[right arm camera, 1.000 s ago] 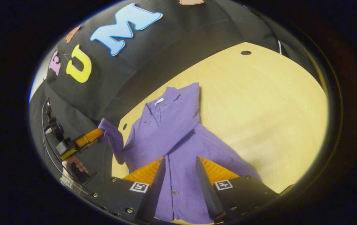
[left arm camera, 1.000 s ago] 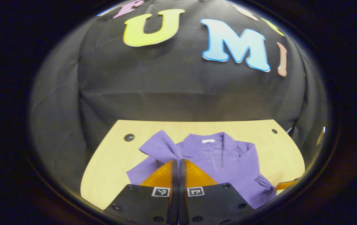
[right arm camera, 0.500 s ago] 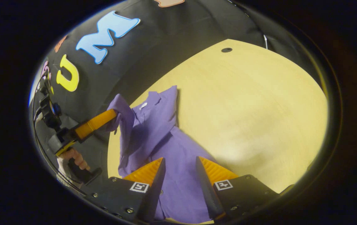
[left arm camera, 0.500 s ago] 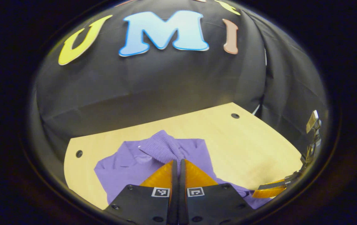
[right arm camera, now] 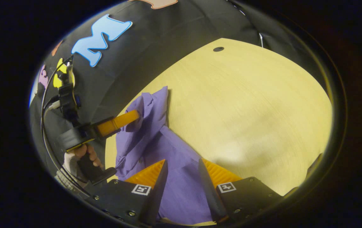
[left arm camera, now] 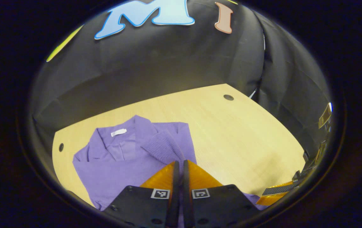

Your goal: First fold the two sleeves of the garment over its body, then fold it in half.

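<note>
A purple collared garment lies on the light wooden table, collar toward the back wall. My left gripper is shut on the ribbed cuff of one sleeve, held lifted above the garment's chest. In the right gripper view the same left gripper, held by a hand, pinches the sleeve over the garment. My right gripper is open, its fingers spread above the garment's lower part with cloth showing between them. The other sleeve lies folded across the body.
The table stretches bare to the right of the garment, with small dark holes near its back corners. The black cloth wall closes in behind and to the sides. The right gripper's finger shows at the low right edge of the left gripper view.
My left gripper has carried the sleeve cuff from beside the garment inward, over the collar and chest. My right gripper stays open over the lower part.
</note>
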